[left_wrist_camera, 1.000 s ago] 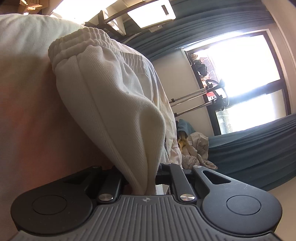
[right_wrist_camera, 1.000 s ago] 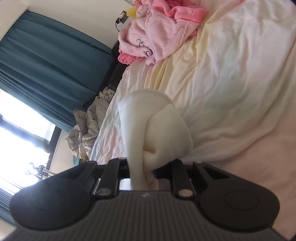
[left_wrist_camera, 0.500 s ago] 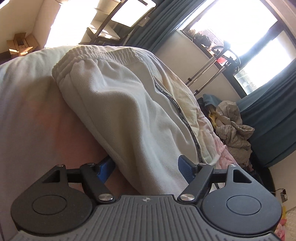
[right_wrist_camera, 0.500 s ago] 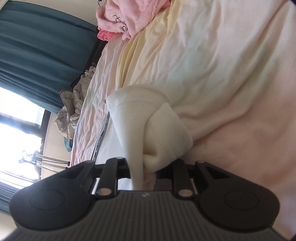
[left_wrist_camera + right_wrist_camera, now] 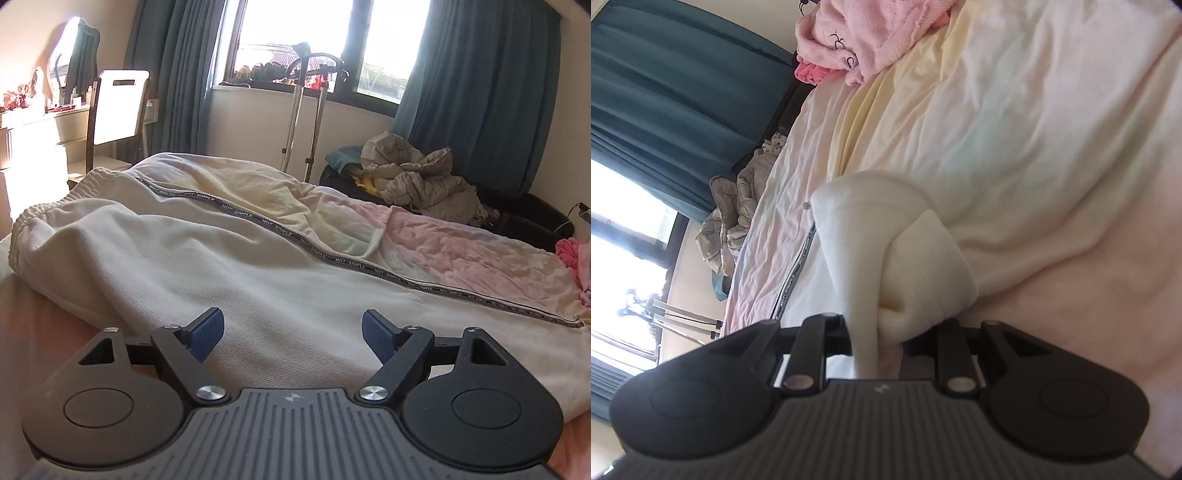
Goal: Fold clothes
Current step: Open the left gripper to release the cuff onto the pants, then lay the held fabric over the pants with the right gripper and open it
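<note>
Cream sweatpants (image 5: 221,266) with a black lettered side stripe (image 5: 325,254) lie stretched across the bed, elastic waistband at the left. My left gripper (image 5: 293,334) is open and empty just above the near edge of the pants. In the right wrist view my right gripper (image 5: 882,332) is shut on the ribbed cuff end of the pants (image 5: 923,266), bunched between the fingers and held just above the sheet.
The bed has a pink and yellow sheet (image 5: 461,247). A pink fleece garment (image 5: 871,40) lies at the bed's far end. A grey jacket pile (image 5: 417,177), a garment steamer stand (image 5: 299,110), a chair (image 5: 118,107) and teal curtains stand beyond the bed.
My left gripper has opened and let go of the pants, then drawn back and levelled out. The pants now lie flat. My right gripper has kept its hold on the cuff.
</note>
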A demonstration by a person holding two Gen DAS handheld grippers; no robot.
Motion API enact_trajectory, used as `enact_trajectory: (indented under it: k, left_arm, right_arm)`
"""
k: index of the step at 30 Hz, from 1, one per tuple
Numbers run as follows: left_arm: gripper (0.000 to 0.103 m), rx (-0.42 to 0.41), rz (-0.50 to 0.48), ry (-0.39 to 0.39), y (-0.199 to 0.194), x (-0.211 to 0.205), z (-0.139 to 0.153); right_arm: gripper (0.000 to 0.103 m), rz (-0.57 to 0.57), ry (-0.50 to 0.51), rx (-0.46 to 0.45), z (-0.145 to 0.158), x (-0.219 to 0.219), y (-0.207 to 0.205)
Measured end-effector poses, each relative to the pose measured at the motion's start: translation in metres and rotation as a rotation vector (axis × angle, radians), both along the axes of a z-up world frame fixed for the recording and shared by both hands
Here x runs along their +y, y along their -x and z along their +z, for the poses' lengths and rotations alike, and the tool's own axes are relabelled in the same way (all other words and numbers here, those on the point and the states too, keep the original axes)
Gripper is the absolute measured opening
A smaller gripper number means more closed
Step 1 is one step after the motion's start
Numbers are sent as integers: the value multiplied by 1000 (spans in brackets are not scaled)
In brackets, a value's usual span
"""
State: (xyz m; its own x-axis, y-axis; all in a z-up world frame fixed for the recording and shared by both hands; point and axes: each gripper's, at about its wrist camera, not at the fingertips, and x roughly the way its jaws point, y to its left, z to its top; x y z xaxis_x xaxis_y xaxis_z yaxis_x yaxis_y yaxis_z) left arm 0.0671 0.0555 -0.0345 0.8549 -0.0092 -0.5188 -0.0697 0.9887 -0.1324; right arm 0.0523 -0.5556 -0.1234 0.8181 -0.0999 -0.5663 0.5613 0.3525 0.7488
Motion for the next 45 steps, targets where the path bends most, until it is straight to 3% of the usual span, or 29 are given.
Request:
enact_trajectory:
  k: [6,10,17,21,28,33,37,41,45]
  left_arm:
    - [85,75,-31,-70,-18,-12,-27]
    - [85,123,-39,-65,-24,-13,-36]
    - [85,145,-54,-78,-31,-13,-37]
    - [86,118,-87,-127,-30,-16,-30]
    - [86,60,-103,-116,-29,-5,-12]
    - [86,24,-87,-77,-26,9,3]
    - [86,-36,-38,-48,-19,31,23]
    - [86,-94,52,-14,-13,65,39]
    - [86,-93,101,109,-13,97,38]
  right_arm:
    - [22,-26,52,-2,6,7,-4]
    - [20,-107,119,-61,21,20,0]
    - [18,-79,423,-106,74,78,-14]
    - [17,-49,577,-126,104,115,-23]
    - [17,9,848,-164,157,182,-39]
    - [16,132,1053,-272,174,272,-45]
    - [16,284,1154,-367,165,348,-41]
    - [16,522,1282,-397,119,423,-32]
    - [16,864,1357,-310,53,479,-29]
